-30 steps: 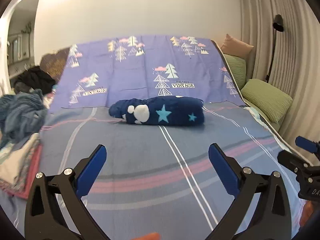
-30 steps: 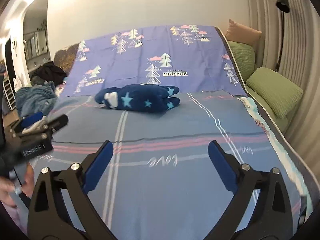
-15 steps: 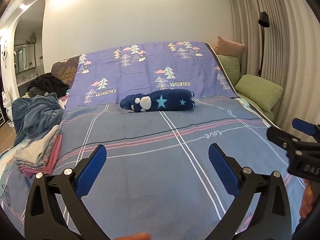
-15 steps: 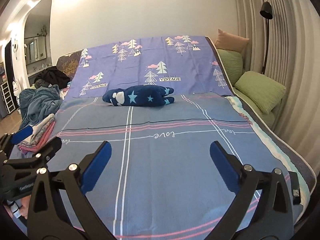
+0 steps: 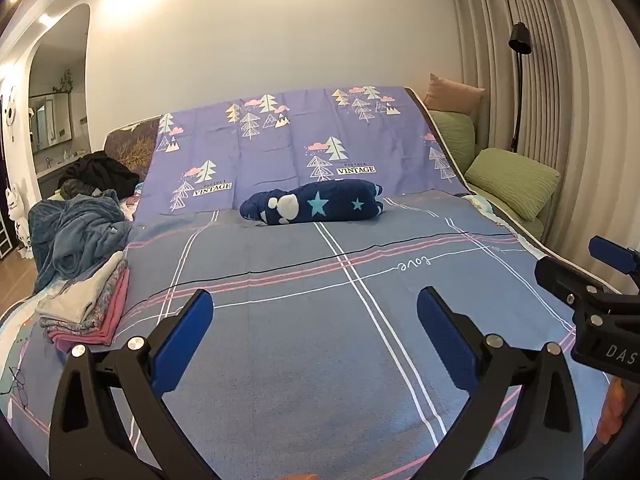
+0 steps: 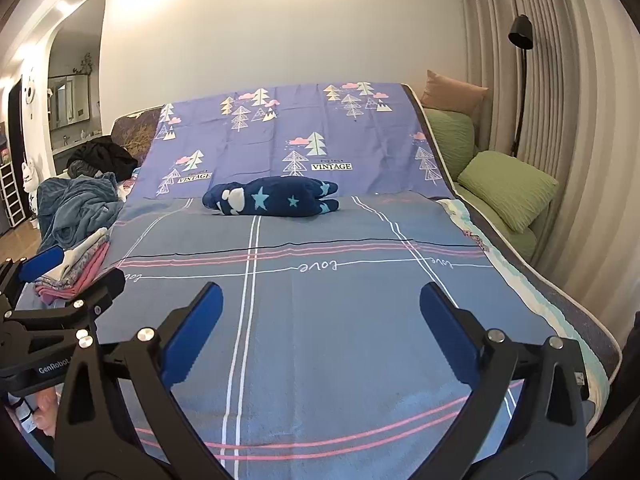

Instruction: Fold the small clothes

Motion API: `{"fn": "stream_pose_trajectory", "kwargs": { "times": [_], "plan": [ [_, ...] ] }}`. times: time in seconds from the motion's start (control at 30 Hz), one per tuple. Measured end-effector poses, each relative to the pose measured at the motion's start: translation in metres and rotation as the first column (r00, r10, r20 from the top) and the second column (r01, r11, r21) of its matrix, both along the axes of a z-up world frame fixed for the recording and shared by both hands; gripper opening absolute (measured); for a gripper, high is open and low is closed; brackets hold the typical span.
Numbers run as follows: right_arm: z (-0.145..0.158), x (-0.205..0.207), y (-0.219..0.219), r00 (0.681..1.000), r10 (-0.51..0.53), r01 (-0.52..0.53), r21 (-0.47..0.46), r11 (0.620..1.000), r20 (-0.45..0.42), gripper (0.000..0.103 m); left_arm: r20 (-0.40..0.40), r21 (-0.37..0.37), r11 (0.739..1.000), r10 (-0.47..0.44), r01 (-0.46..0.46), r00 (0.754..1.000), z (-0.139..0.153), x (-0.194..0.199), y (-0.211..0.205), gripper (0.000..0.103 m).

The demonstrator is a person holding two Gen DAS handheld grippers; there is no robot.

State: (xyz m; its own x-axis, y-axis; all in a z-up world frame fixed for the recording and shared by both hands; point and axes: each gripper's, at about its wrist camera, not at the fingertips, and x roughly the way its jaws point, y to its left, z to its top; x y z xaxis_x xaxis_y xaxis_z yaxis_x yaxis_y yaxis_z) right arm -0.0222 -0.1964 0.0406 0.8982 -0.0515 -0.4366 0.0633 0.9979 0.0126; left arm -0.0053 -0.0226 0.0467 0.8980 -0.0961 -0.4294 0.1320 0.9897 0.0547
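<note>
Bed [image 5: 320, 340] with blue striped sheet | navy star garment [image 5: 316, 202] folded near its far end, well ahead of both grippers | left gripper [image 5: 314, 320] fingers spread, empty | right gripper [image 6: 320, 312] fingers spread, empty | folded pile [image 5: 86, 312] at left edge

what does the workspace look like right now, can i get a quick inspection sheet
surface: blue-grey striped bedspread, flat, bare in the middle.
job's things: folded navy fleece garment with stars at the far end; stack of folded clothes on the left edge.
clutter: crumpled blue blanket, dark clothes heap behind it.
grippers: left gripper and right gripper both open, empty, above the bed.
cables: nothing seen.
surroundings: green pillows, black floor lamp, curtains.
</note>
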Motion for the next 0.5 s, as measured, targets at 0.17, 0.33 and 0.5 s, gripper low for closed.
{"fn": "stream_pose_trajectory", "kwargs": {
  "times": [0.17,0.33,0.5],
  "plan": [
    [-0.004,-0.002,-0.006,1.0,-0.017,0.017,0.016,1.0,-0.01,0.101,-0.004,0.014,1.0,-0.005,0.005,1.0,-0.004,-0.002,-0.006,0.102],
    [-0.006,-0.002,-0.007,1.0,-0.015,0.015,0.022,1.0,-0.016,0.101,-0.012,0.02,0.999,-0.027,0.027,1.0,-0.006,-0.003,-0.013,0.102],
    [-0.007,-0.002,-0.008,1.0,-0.016,0.017,0.027,0.999,-0.018,0.101,-0.005,0.036,0.999,-0.029,0.03,1.0,-0.005,-0.005,-0.017,0.102]
  ]
}}
